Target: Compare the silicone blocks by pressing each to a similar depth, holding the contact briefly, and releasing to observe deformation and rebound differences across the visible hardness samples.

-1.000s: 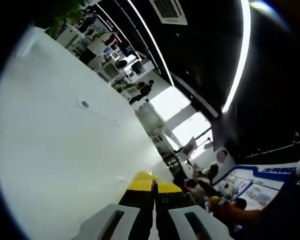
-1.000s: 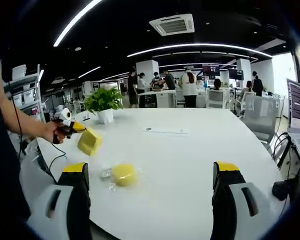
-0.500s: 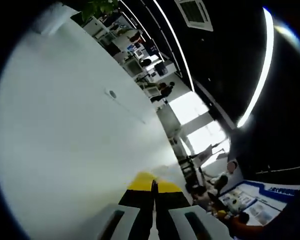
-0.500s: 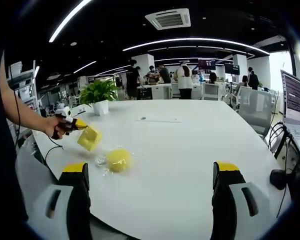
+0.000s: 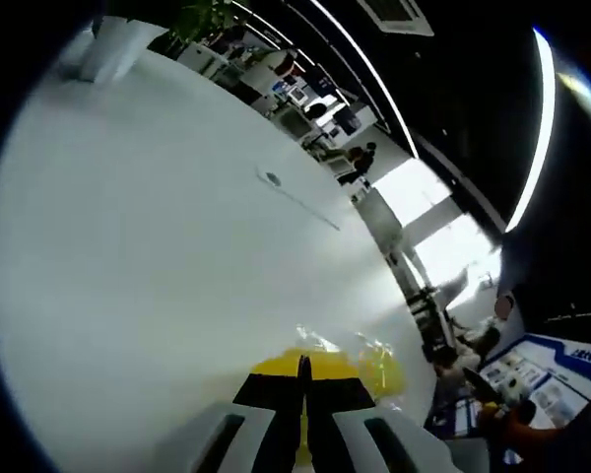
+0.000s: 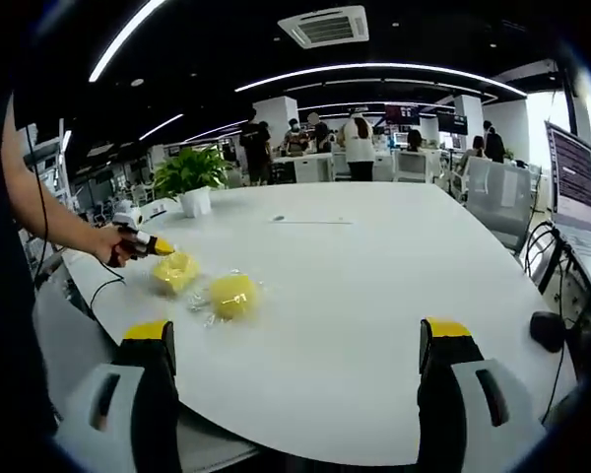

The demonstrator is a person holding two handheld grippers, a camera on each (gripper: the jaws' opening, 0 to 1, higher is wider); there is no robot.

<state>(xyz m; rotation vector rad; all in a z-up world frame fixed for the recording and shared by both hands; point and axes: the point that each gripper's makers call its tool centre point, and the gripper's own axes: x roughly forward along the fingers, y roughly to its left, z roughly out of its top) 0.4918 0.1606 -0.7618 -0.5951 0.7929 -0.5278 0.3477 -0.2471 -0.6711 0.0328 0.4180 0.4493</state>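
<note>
On the white table [image 6: 374, 286], a yellow silicone block [image 6: 174, 271] rests at the left with my left gripper [image 6: 163, 247] shut on its upper edge, held by a person's hand [image 6: 113, 243]. Just right of it lies a second yellow block in clear wrap [image 6: 233, 294]. In the left gripper view my left gripper [image 5: 301, 372] has its jaws pressed together, and the wrapped block [image 5: 386, 374] shows beside the tips over the table [image 5: 158, 246]. My right gripper [image 6: 297, 340] stands open, well back from both blocks, with nothing between its jaws.
A potted plant [image 6: 190, 175] stands at the far left of the table. A laptop [image 6: 574, 175] is at the right edge, and chairs [image 6: 492, 209] stand beyond it. A black cable [image 6: 100, 292] hangs off the near left edge. People stand in the background.
My left gripper has come down and set its yellow block on the table beside the wrapped one; earlier the block hung in the air. The right gripper stays open.
</note>
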